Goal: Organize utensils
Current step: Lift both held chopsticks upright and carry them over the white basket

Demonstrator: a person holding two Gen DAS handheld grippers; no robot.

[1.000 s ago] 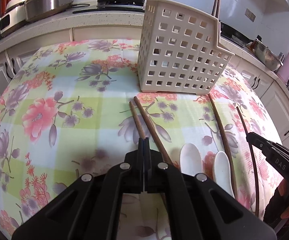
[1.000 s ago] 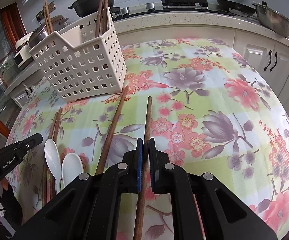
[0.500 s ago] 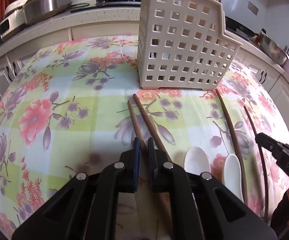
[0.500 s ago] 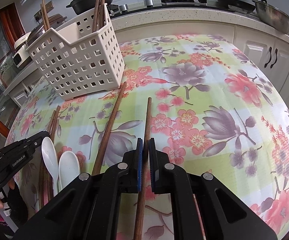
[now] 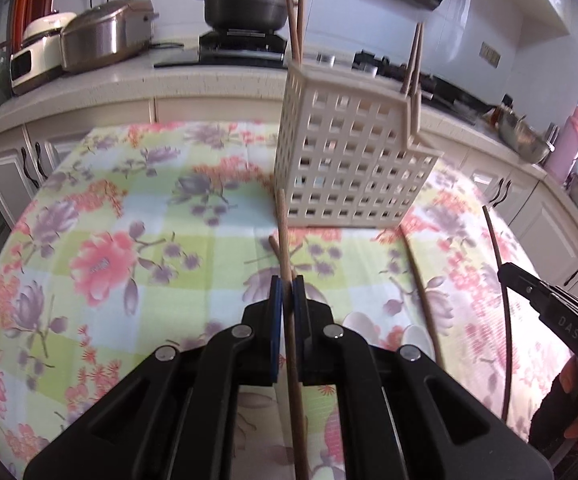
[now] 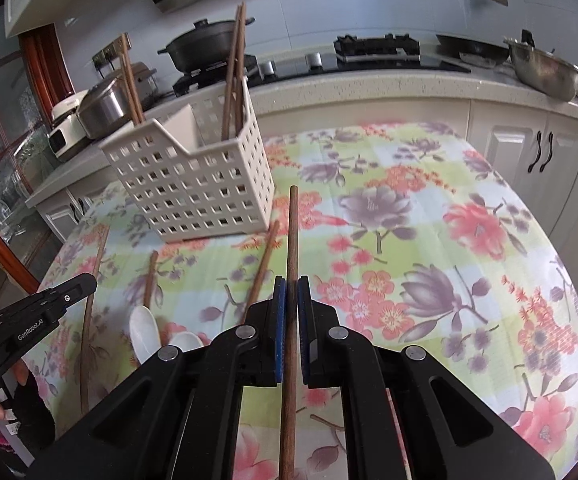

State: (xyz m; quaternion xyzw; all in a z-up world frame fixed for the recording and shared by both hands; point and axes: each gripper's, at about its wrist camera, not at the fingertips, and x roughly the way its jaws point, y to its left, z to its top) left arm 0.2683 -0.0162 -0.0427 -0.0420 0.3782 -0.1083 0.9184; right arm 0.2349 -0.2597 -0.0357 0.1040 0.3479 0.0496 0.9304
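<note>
Left gripper [image 5: 287,294]: jaws closed on a light wooden chopstick [image 5: 285,240], which runs forward between the pads with its tip raised toward the near corner of the caddy; it appears lifted clear of the cloth.

Right gripper [image 6: 291,294]: jaws closed on a dark wooden chopstick [image 6: 292,240], tip pointing ahead and just right of the caddy's near corner, likewise held off the cloth.

Below and beside the jaws, on the floral-clothed bench [image 6: 469,248]:
- two white ceramic spoons [image 6: 145,330], lying side by side to the left of the right jaws, untouched;
- one loose chopstick [image 6: 263,264] lying just left of the right jaws, pointing toward the caddy;
- one short chopstick [image 6: 151,276] further left, near the spoons;
- a further long dark stick at the left edge of the right view; whether it lies on the cloth or is the one held in the left jaws cannot be told.

Ahead of both jaws: white perforated utensil caddy [image 6: 193,184], upright on the bench. It already holds chopsticks, upright, in two clusters, one in the tall section and one at the far low end.

Progress, as judged: partly done. Several chopsticks are stored; two are in hand and ready for insertion; at least two chopsticks and both spoons are left on the bench.
</note>
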